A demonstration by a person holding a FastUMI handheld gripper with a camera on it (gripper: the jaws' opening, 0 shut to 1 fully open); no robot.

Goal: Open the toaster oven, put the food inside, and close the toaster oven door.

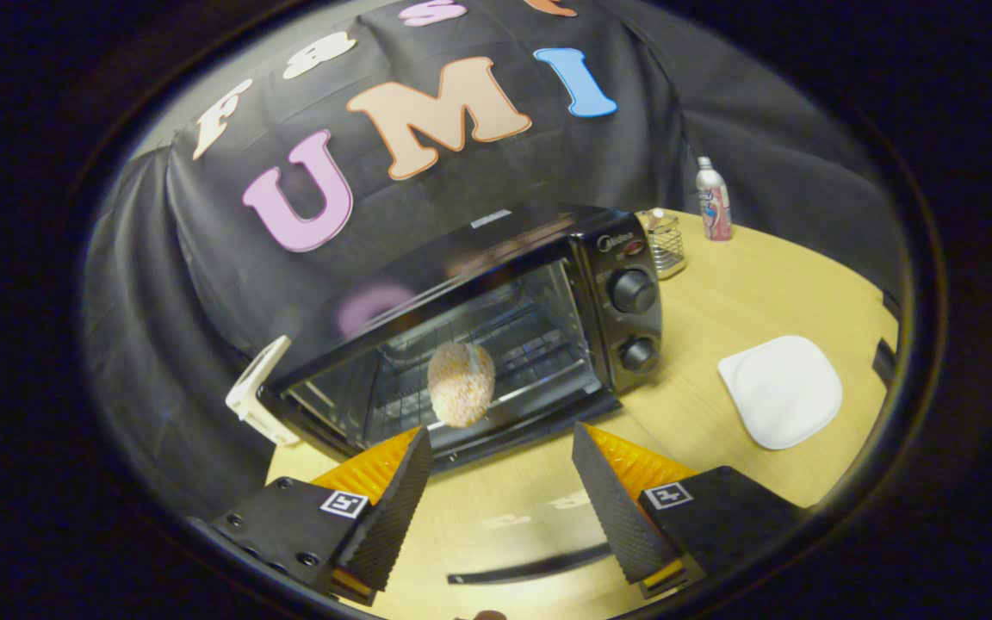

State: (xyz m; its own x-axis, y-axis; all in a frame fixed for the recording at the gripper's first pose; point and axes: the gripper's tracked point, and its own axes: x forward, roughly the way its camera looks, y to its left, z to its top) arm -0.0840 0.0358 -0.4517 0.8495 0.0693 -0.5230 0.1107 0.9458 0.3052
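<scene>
The claw point(500, 478) sits at the bottom centre of the frame with its 2 fingers spread wide apart and nothing between them but bare table point(746, 293).

Just ahead of the fingers, in the middle of the frame, stands the toaster oven point(496, 331). Its glass door looks partly raised, tilted up toward the booth wall, so the wire rack inside shows behind it. A round, crumb-coated piece of food point(461, 384) appears at the front of the oven opening, a little above the left finger tip point(406, 482); whether it rests on the rack or on the door's edge cannot be told. On the oven's right panel are 2 dark knobs, 1 above the other point(633, 290).

A white handle-like piece point(257, 389) sticks out at the oven's left front corner.

To the right of the oven, in the right middle of the frame, a white plate point(782, 390) lies on the table with nothing on it. Behind the oven's right side, upper right, a wire basket point(666, 244) holds something small that is too unclear to name, and just beyond it a bottle point(713, 200) stands upright.
</scene>
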